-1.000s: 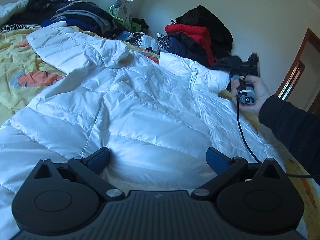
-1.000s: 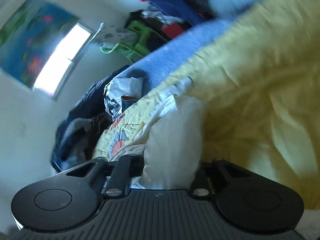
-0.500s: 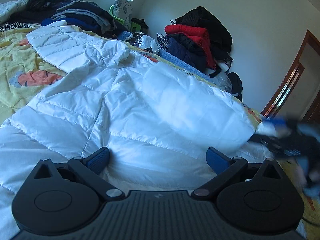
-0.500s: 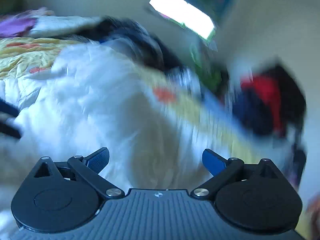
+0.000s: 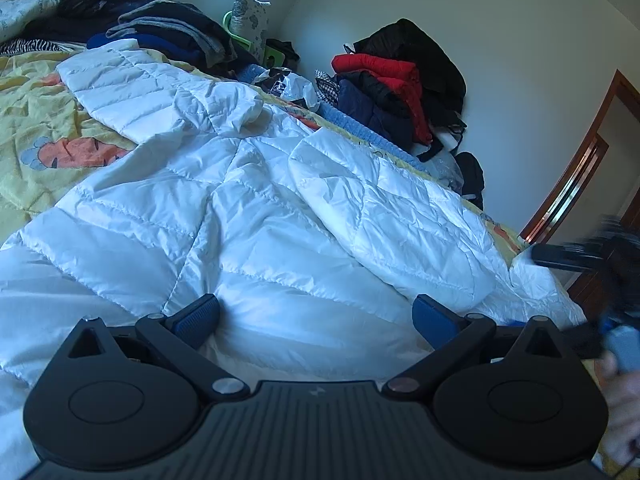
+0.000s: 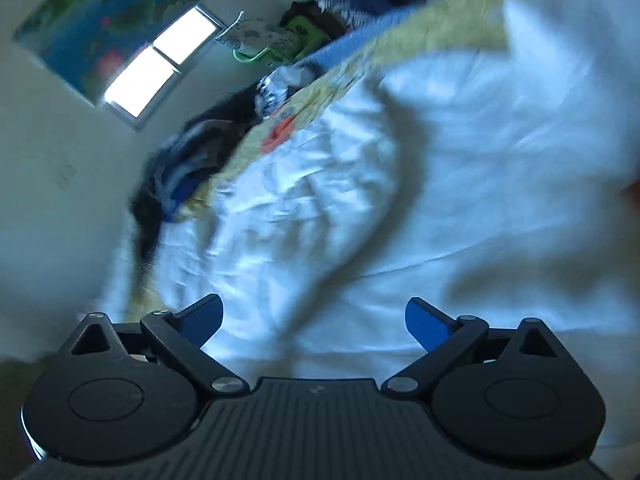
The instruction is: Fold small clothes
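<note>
My left gripper (image 5: 316,318) tilts down, jaws apart, empty | my right gripper (image 6: 314,318) tilts down, jaws wide but closing, nothing between | white puffer jacket (image 5: 248,208) lies spread on bed just ahead of both

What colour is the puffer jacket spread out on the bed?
White. The puffer jacket shows best in the left wrist view.

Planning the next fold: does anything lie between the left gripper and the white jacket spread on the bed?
Nothing visible does. The left gripper hangs right over the white jacket, jaws open with only its fabric below. The folded-in sleeve lies on the jacket to the right; the clothes piles sit far behind.
</note>
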Action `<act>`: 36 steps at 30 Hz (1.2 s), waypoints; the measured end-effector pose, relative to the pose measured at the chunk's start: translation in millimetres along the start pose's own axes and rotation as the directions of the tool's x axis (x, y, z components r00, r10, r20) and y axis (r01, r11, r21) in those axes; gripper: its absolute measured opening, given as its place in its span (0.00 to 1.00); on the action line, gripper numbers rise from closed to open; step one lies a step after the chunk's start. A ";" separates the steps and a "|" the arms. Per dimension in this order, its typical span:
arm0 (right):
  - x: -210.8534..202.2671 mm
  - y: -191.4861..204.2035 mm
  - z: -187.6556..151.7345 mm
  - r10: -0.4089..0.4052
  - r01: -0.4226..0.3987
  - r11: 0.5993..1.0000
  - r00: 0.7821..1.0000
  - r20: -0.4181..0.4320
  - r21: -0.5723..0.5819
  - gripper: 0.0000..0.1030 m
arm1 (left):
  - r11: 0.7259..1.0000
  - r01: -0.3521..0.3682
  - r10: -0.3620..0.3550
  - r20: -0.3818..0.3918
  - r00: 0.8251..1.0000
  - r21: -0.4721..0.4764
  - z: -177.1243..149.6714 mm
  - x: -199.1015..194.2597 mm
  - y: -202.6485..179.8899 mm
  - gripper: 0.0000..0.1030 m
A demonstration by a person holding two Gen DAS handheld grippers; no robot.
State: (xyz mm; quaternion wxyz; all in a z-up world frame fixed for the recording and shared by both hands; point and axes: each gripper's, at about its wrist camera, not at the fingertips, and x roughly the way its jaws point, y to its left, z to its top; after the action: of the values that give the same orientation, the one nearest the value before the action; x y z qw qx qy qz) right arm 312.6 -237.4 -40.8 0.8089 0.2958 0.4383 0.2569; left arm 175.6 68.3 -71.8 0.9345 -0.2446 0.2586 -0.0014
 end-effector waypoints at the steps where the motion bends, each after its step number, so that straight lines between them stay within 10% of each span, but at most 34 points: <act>1: 12.7 3.4 1.1 -0.025 0.025 1.000 1.000 0.000 0.012 0.81 | 1.000 0.001 -0.001 0.001 1.000 -0.001 -0.1 -0.1 0.3 1.00; 7: 55.6 17.9 -2.5 -0.009 0.011 0.997 1.000 -0.026 0.079 0.18 | 1.000 0.013 -0.013 0.002 1.000 -0.013 1.0 -3.0 2.1 1.00; 10: 46.7 25.3 -2.2 0.032 -0.033 0.998 0.999 0.013 0.057 0.17 | 0.989 0.085 -0.086 -0.003 0.996 -0.123 13.7 -15.9 7.9 1.00; 13: 38.7 23.6 3.9 0.075 -0.076 0.995 0.997 0.019 0.065 0.17 | 0.913 0.233 -0.241 0.020 0.970 -0.335 36.1 -17.4 14.7 1.00; 18: 31.5 17.6 18.3 0.125 -0.130 0.987 0.991 0.054 0.098 0.17 | 0.887 0.178 -0.277 -0.182 0.943 -0.426 72.0 43.3 0.2 1.00; 24: 33.0 9.5 26.4 0.151 -0.157 0.981 0.987 0.060 0.113 0.17 | 0.931 0.023 -0.122 -0.250 0.961 -0.365 88.5 92.2 -18.1 1.00; 28: 26.4 4.9 35.4 0.147 -0.156 0.982 0.986 0.084 0.107 0.17 | 0.962 0.023 -0.108 -0.302 0.947 -0.274 102.3 117.1 -39.3 0.33; 36: -13.3 -19.6 71.8 0.090 -0.104 0.992 0.982 0.165 0.078 0.17 | 1.000 -0.015 0.008 -0.286 0.958 -0.022 95.3 132.3 -89.8 0.32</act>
State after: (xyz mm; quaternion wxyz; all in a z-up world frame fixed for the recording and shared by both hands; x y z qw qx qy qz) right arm 371.1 -278.1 -15.5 0.8146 0.3713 0.3674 0.2523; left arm 347.4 15.6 -23.3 0.8843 -0.2516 0.3923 -0.0282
